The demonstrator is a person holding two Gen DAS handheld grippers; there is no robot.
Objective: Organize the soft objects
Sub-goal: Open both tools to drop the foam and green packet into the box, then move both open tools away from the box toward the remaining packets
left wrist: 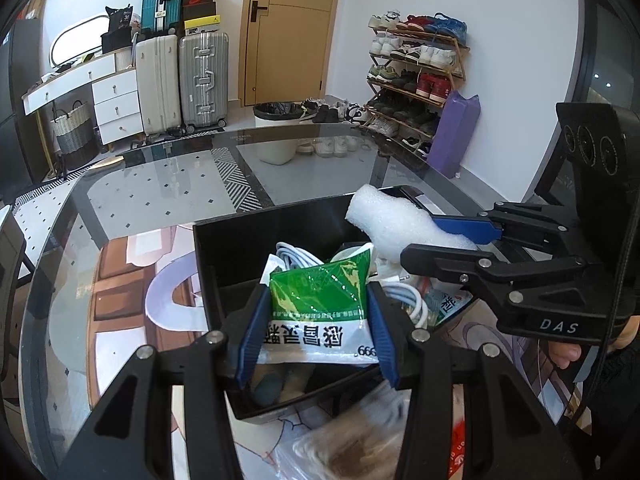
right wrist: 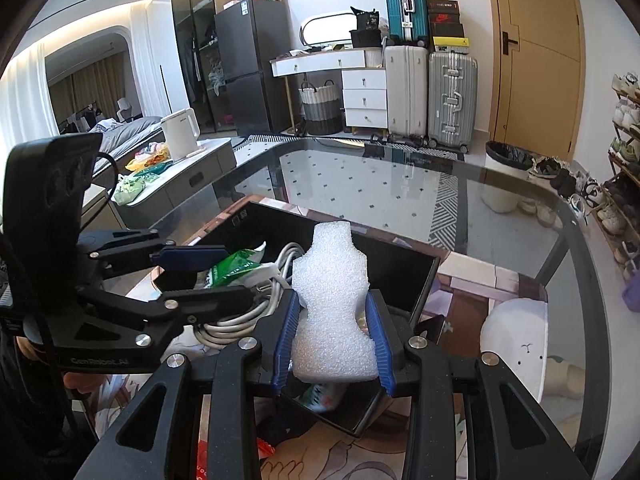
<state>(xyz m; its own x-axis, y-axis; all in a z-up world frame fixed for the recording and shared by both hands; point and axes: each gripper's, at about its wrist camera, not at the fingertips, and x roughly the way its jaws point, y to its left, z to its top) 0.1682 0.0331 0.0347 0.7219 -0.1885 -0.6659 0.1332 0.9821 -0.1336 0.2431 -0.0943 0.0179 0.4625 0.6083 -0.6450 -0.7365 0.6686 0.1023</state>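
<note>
On right gripper [left wrist: 444, 246]: "DAS"

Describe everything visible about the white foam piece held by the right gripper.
The white foam piece is a bumpy, beaded packing foam, soft-looking, cut with a narrow top, wider shoulders, a pinched waist and a broad base. It stands roughly upright, clamped at the waist between the blue pads of the right gripper, which is shut on it. It hangs over the open black box; whether it touches the white cable or anything else inside cannot be told.
</note>
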